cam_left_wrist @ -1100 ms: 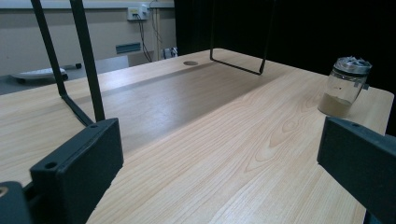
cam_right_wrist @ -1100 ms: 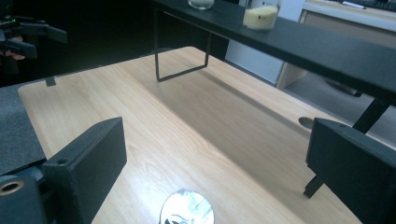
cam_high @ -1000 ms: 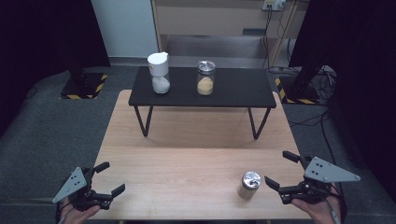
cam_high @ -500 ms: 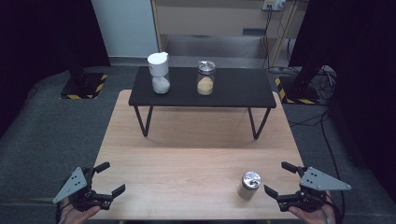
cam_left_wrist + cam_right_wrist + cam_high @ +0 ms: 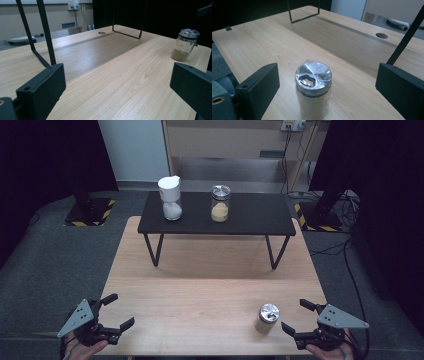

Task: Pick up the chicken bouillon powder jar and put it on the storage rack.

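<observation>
A small glass jar (image 5: 267, 318) with a shiny metal lid and tan powder inside stands upright near the wooden table's (image 5: 210, 285) front right. My right gripper (image 5: 298, 316) is open just right of it, jaws pointing at the jar (image 5: 313, 90), which stands between and slightly beyond them without touching. My left gripper (image 5: 118, 311) is open and empty at the front left corner; its view looks across the tabletop to the same jar (image 5: 185, 44) far off.
A low black shelf (image 5: 217, 215) on thin metal legs stands across the back of the table. On it are a white-lidded jar (image 5: 170, 199) with white contents and a glass jar (image 5: 220, 204) of yellow powder. Dark carpet surrounds the table.
My right gripper has drawn back toward the table's front edge and a little right, away from the jar. The left gripper has barely moved.
</observation>
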The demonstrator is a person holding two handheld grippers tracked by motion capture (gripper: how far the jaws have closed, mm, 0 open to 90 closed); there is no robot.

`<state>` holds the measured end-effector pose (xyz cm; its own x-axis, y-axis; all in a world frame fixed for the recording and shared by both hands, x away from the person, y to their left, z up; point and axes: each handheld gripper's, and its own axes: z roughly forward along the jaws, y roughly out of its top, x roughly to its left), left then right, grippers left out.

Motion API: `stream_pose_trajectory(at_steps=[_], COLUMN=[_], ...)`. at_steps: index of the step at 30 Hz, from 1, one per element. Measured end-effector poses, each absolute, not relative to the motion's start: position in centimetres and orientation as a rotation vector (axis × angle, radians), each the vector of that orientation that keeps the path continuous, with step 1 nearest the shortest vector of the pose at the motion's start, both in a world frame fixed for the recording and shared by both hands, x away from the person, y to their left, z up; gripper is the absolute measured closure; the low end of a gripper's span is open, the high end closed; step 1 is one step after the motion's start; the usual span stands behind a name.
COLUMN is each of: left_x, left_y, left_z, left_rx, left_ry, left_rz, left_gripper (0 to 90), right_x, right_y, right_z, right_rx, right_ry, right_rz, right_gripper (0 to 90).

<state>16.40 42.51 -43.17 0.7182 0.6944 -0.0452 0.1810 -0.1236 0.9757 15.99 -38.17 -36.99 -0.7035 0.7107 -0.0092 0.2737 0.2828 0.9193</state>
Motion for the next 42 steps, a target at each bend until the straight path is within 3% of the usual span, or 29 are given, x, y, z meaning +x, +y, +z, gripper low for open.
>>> stream_pose_trajectory(at_steps=[42], left_x=[16.6], left_y=[42.4], left_z=[-43.1], left_rx=[1.68], left_ry=[0.691], left_rz=[0.496], left_gripper=[0.0], right_x=[15.5], right_y=[-38.5], right_z=[-39.4], right_rx=[0.879], right_ry=[2.094], right_rz=[1.446], right_gripper=[6.2])
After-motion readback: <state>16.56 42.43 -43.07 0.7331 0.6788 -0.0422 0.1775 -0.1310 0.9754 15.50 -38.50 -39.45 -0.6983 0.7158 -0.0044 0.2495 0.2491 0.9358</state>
